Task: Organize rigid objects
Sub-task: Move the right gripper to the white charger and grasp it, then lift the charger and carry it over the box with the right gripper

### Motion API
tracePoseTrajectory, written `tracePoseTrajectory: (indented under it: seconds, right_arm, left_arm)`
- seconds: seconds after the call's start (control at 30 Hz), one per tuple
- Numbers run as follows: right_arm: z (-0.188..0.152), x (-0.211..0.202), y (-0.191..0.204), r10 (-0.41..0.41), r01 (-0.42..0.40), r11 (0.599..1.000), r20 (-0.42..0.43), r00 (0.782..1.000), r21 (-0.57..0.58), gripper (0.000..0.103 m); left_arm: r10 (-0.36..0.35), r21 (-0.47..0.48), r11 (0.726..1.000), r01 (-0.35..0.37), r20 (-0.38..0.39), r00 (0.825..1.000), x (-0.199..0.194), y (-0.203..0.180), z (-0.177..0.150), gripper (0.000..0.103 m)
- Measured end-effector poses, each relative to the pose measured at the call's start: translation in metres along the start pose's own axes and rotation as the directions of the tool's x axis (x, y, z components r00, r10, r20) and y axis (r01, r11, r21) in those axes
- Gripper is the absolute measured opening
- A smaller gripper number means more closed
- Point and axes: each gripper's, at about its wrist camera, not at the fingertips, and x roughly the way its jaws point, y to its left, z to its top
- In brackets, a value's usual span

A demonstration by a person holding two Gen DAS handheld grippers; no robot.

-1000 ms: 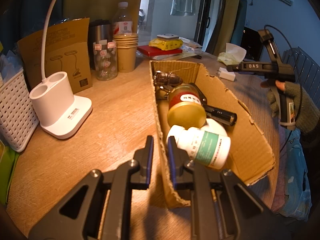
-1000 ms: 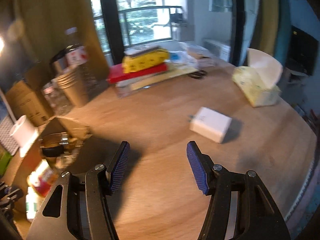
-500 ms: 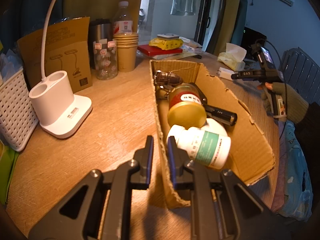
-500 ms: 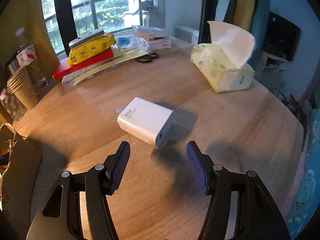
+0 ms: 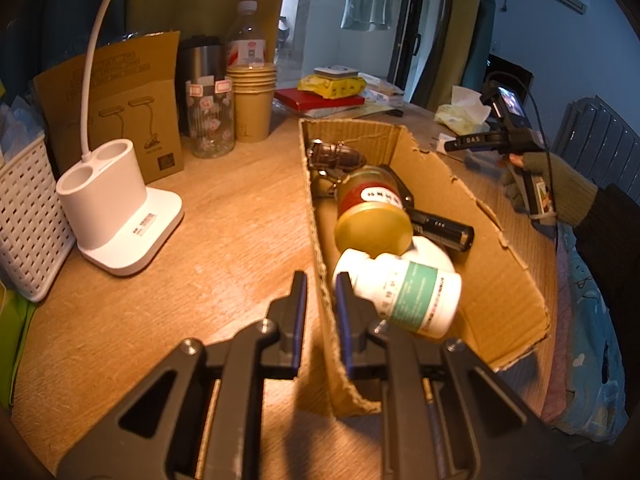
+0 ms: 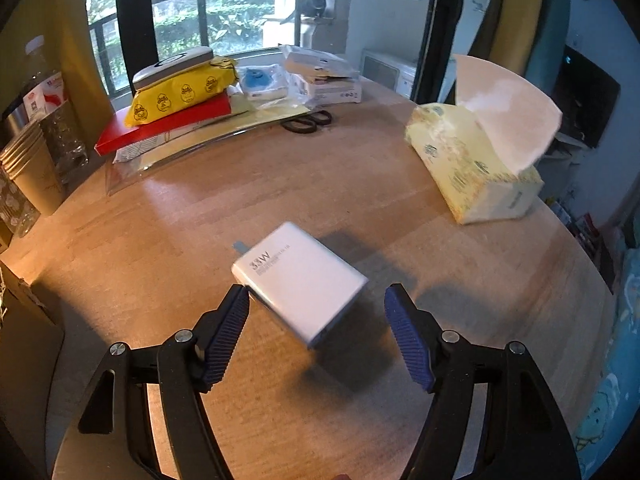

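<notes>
My left gripper [image 5: 321,300] is shut on the near left wall of an open cardboard box [image 5: 404,148]. The box holds a white pill bottle [image 5: 404,294], a jar with a gold lid [image 5: 372,210], a black flashlight [image 5: 440,230] and a dark object [image 5: 334,156] at its far end. My right gripper [image 6: 316,320] is open, its pads on either side of a white 33W charger [image 6: 300,280] lying on the wooden table [image 6: 360,184]. In the left wrist view the right gripper [image 5: 472,142] shows beyond the box, next to the charger [image 5: 442,141].
A white lamp base [image 5: 116,216], a white basket [image 5: 24,208], a glass jar [image 5: 210,120], paper cups [image 5: 252,104] and a water bottle [image 5: 248,36] stand left of the box. A tissue pack [image 6: 476,160], scissors [image 6: 308,122] and a stack with a red book [image 6: 168,124] lie beyond the charger.
My right gripper has moved forward and down onto the charger, which now lies between its open pads. The left gripper keeps its hold on the box wall.
</notes>
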Motion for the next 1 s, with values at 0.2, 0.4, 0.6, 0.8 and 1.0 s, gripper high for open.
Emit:
tracePoseTrajectory:
  seconds: [0.2,0.4,0.6,0.8,1.0]
  right_arm:
    - [0.008,0.012,0.0,-0.001,0.001,1.0,-0.013,1.0,-0.004,0.073]
    - [0.011,0.021,0.001,-0.008,0.008,1.0,-0.031,1.0,-0.002,0.073]
    - [0.012,0.025,0.001,0.008,-0.008,1.0,-0.041,0.999,0.005,0.067]
    - [0.01,0.022,0.003,-0.003,0.003,1.0,-0.037,0.999,0.004,0.064]
    - [0.006,0.016,0.007,-0.003,0.003,1.0,-0.037,0.999,0.005,0.059]
  left_arm:
    - [-0.002,-0.002,1.0,0.002,-0.002,1.0,0.001,-0.001,0.0,0.016]
    - [-0.005,-0.005,1.0,0.005,-0.005,1.0,0.002,-0.001,0.001,0.016]
    - [-0.005,-0.005,1.0,0.005,-0.005,1.0,0.002,-0.002,0.0,0.016]
    - [-0.005,-0.005,1.0,0.005,-0.006,1.0,0.002,-0.002,0.001,0.016]
    - [-0.005,-0.005,1.0,0.005,-0.005,1.0,0.002,-0.002,0.001,0.016]
